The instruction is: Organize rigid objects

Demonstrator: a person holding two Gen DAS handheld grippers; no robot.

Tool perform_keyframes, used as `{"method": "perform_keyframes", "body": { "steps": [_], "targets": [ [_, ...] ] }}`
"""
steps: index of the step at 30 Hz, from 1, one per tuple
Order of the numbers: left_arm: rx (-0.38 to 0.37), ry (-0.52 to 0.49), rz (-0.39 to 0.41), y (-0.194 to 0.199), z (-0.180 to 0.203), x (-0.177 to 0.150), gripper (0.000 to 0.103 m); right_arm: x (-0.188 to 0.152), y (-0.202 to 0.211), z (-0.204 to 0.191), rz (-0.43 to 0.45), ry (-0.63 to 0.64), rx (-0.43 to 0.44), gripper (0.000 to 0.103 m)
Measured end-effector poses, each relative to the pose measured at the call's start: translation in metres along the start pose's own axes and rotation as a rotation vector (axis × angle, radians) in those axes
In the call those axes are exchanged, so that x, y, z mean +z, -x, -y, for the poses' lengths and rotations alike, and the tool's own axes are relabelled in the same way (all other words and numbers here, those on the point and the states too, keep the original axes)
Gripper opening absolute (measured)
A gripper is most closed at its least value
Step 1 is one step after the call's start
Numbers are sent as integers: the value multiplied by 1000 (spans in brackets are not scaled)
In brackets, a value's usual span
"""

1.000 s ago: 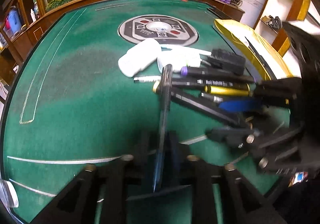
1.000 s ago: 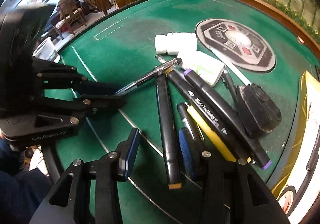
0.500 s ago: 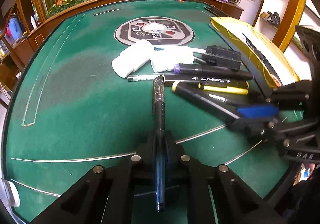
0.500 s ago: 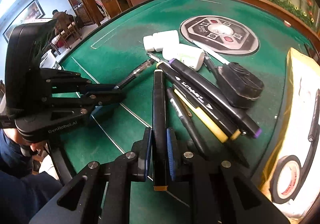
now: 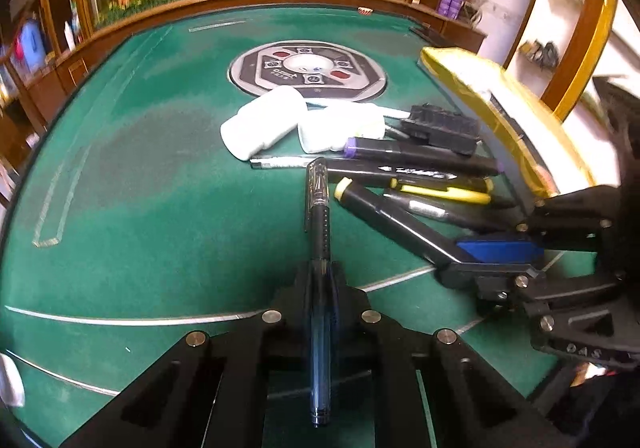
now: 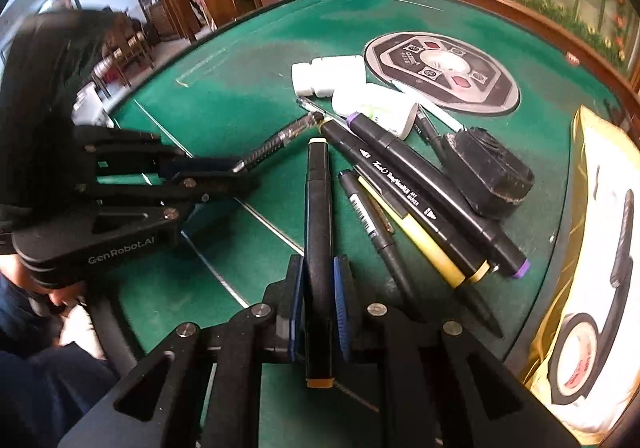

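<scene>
A green felt table [image 6: 256, 95] with a round centre panel [image 6: 442, 73] is cluttered with loose markers [image 6: 436, 191], white bottles [image 6: 328, 73], a black block [image 6: 490, 171] and a gold bag [image 6: 592, 248].

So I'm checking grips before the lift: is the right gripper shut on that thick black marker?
Shut on it. In the right wrist view the right gripper has both blue pads pressed against the black marker, no gap showing.
</scene>
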State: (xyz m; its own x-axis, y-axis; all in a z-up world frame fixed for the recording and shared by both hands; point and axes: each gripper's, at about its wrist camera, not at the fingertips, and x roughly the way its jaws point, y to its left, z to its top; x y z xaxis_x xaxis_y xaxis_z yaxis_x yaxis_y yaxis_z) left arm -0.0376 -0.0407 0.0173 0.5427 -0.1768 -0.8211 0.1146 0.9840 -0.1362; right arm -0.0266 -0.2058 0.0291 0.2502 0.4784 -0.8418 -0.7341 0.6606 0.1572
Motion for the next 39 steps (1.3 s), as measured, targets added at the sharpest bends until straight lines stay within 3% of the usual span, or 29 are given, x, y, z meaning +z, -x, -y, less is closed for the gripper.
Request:
{"method": "perform_keyframes", "body": {
  "steps": [11,31,39],
  "targets": [
    [-84,72,68,26,-8,0,8,-2,28,4,110,-77,105,14],
    [-91,57,93,37,-4,9,8,-12,54,25,202,-182,132,14],
    [-124,20,91,37,18,26,8,-24,71,52,262,-255,122,14]
  ]
}}
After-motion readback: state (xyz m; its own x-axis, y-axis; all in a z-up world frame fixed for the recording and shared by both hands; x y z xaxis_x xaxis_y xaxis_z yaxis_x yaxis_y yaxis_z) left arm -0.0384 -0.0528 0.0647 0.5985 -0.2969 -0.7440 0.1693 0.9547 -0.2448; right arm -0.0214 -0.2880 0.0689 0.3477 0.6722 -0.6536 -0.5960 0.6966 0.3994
